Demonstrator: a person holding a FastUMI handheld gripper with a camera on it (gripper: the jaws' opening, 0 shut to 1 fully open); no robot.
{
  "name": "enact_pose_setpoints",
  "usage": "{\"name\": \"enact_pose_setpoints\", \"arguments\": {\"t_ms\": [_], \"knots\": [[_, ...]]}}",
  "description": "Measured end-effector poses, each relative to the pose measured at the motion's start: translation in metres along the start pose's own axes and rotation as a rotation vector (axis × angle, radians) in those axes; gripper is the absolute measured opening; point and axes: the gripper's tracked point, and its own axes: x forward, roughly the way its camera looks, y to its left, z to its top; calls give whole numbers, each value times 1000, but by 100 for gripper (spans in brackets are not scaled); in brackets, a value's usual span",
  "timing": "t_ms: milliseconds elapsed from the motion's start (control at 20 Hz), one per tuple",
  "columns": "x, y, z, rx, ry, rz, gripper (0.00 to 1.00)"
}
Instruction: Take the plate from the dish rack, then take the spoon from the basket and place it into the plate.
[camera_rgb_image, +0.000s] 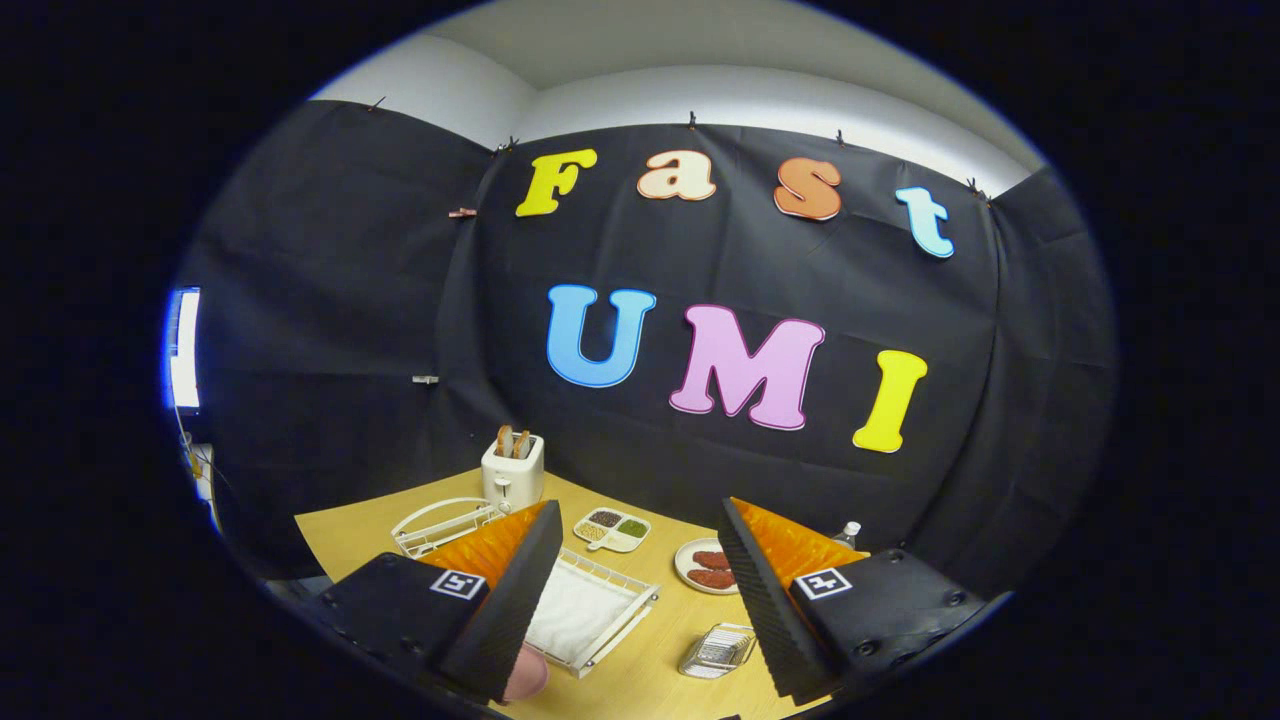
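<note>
Gripper (640, 600): two ridged wedge fingers, spread wide, nothing between them, held high above the table (640, 690).

Pink rounded object (527, 675): beside the left finger's tip (possibly the plate's rim; cannot tell).

Dish rack (590, 615): white wire frame, rectangular, lined with pale cloth, between the fingers; no plate visibly standing in it, though the left finger hides part of it.

Basket (716, 650): small, bright metal wire, just ahead of the right finger; whether the spoon is inside is too small to tell.

Further items: second white wire rack (440, 525); white toaster (512, 470); divided dish (612, 530); round plate of reddish food (708, 568).

Progress: spoon placement unconfirmed; scene fits either stage.
</note>
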Motion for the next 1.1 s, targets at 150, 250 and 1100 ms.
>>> {"name": "enact_pose_setpoints", "arguments": {"t_ms": [150, 250, 1100], "knots": [[-14, -22, 5, 3, -21, 12, 96], [-23, -40, 6, -14, -38, 14, 96], [-50, -77, -23, -15, -71, 124, 96]]}}
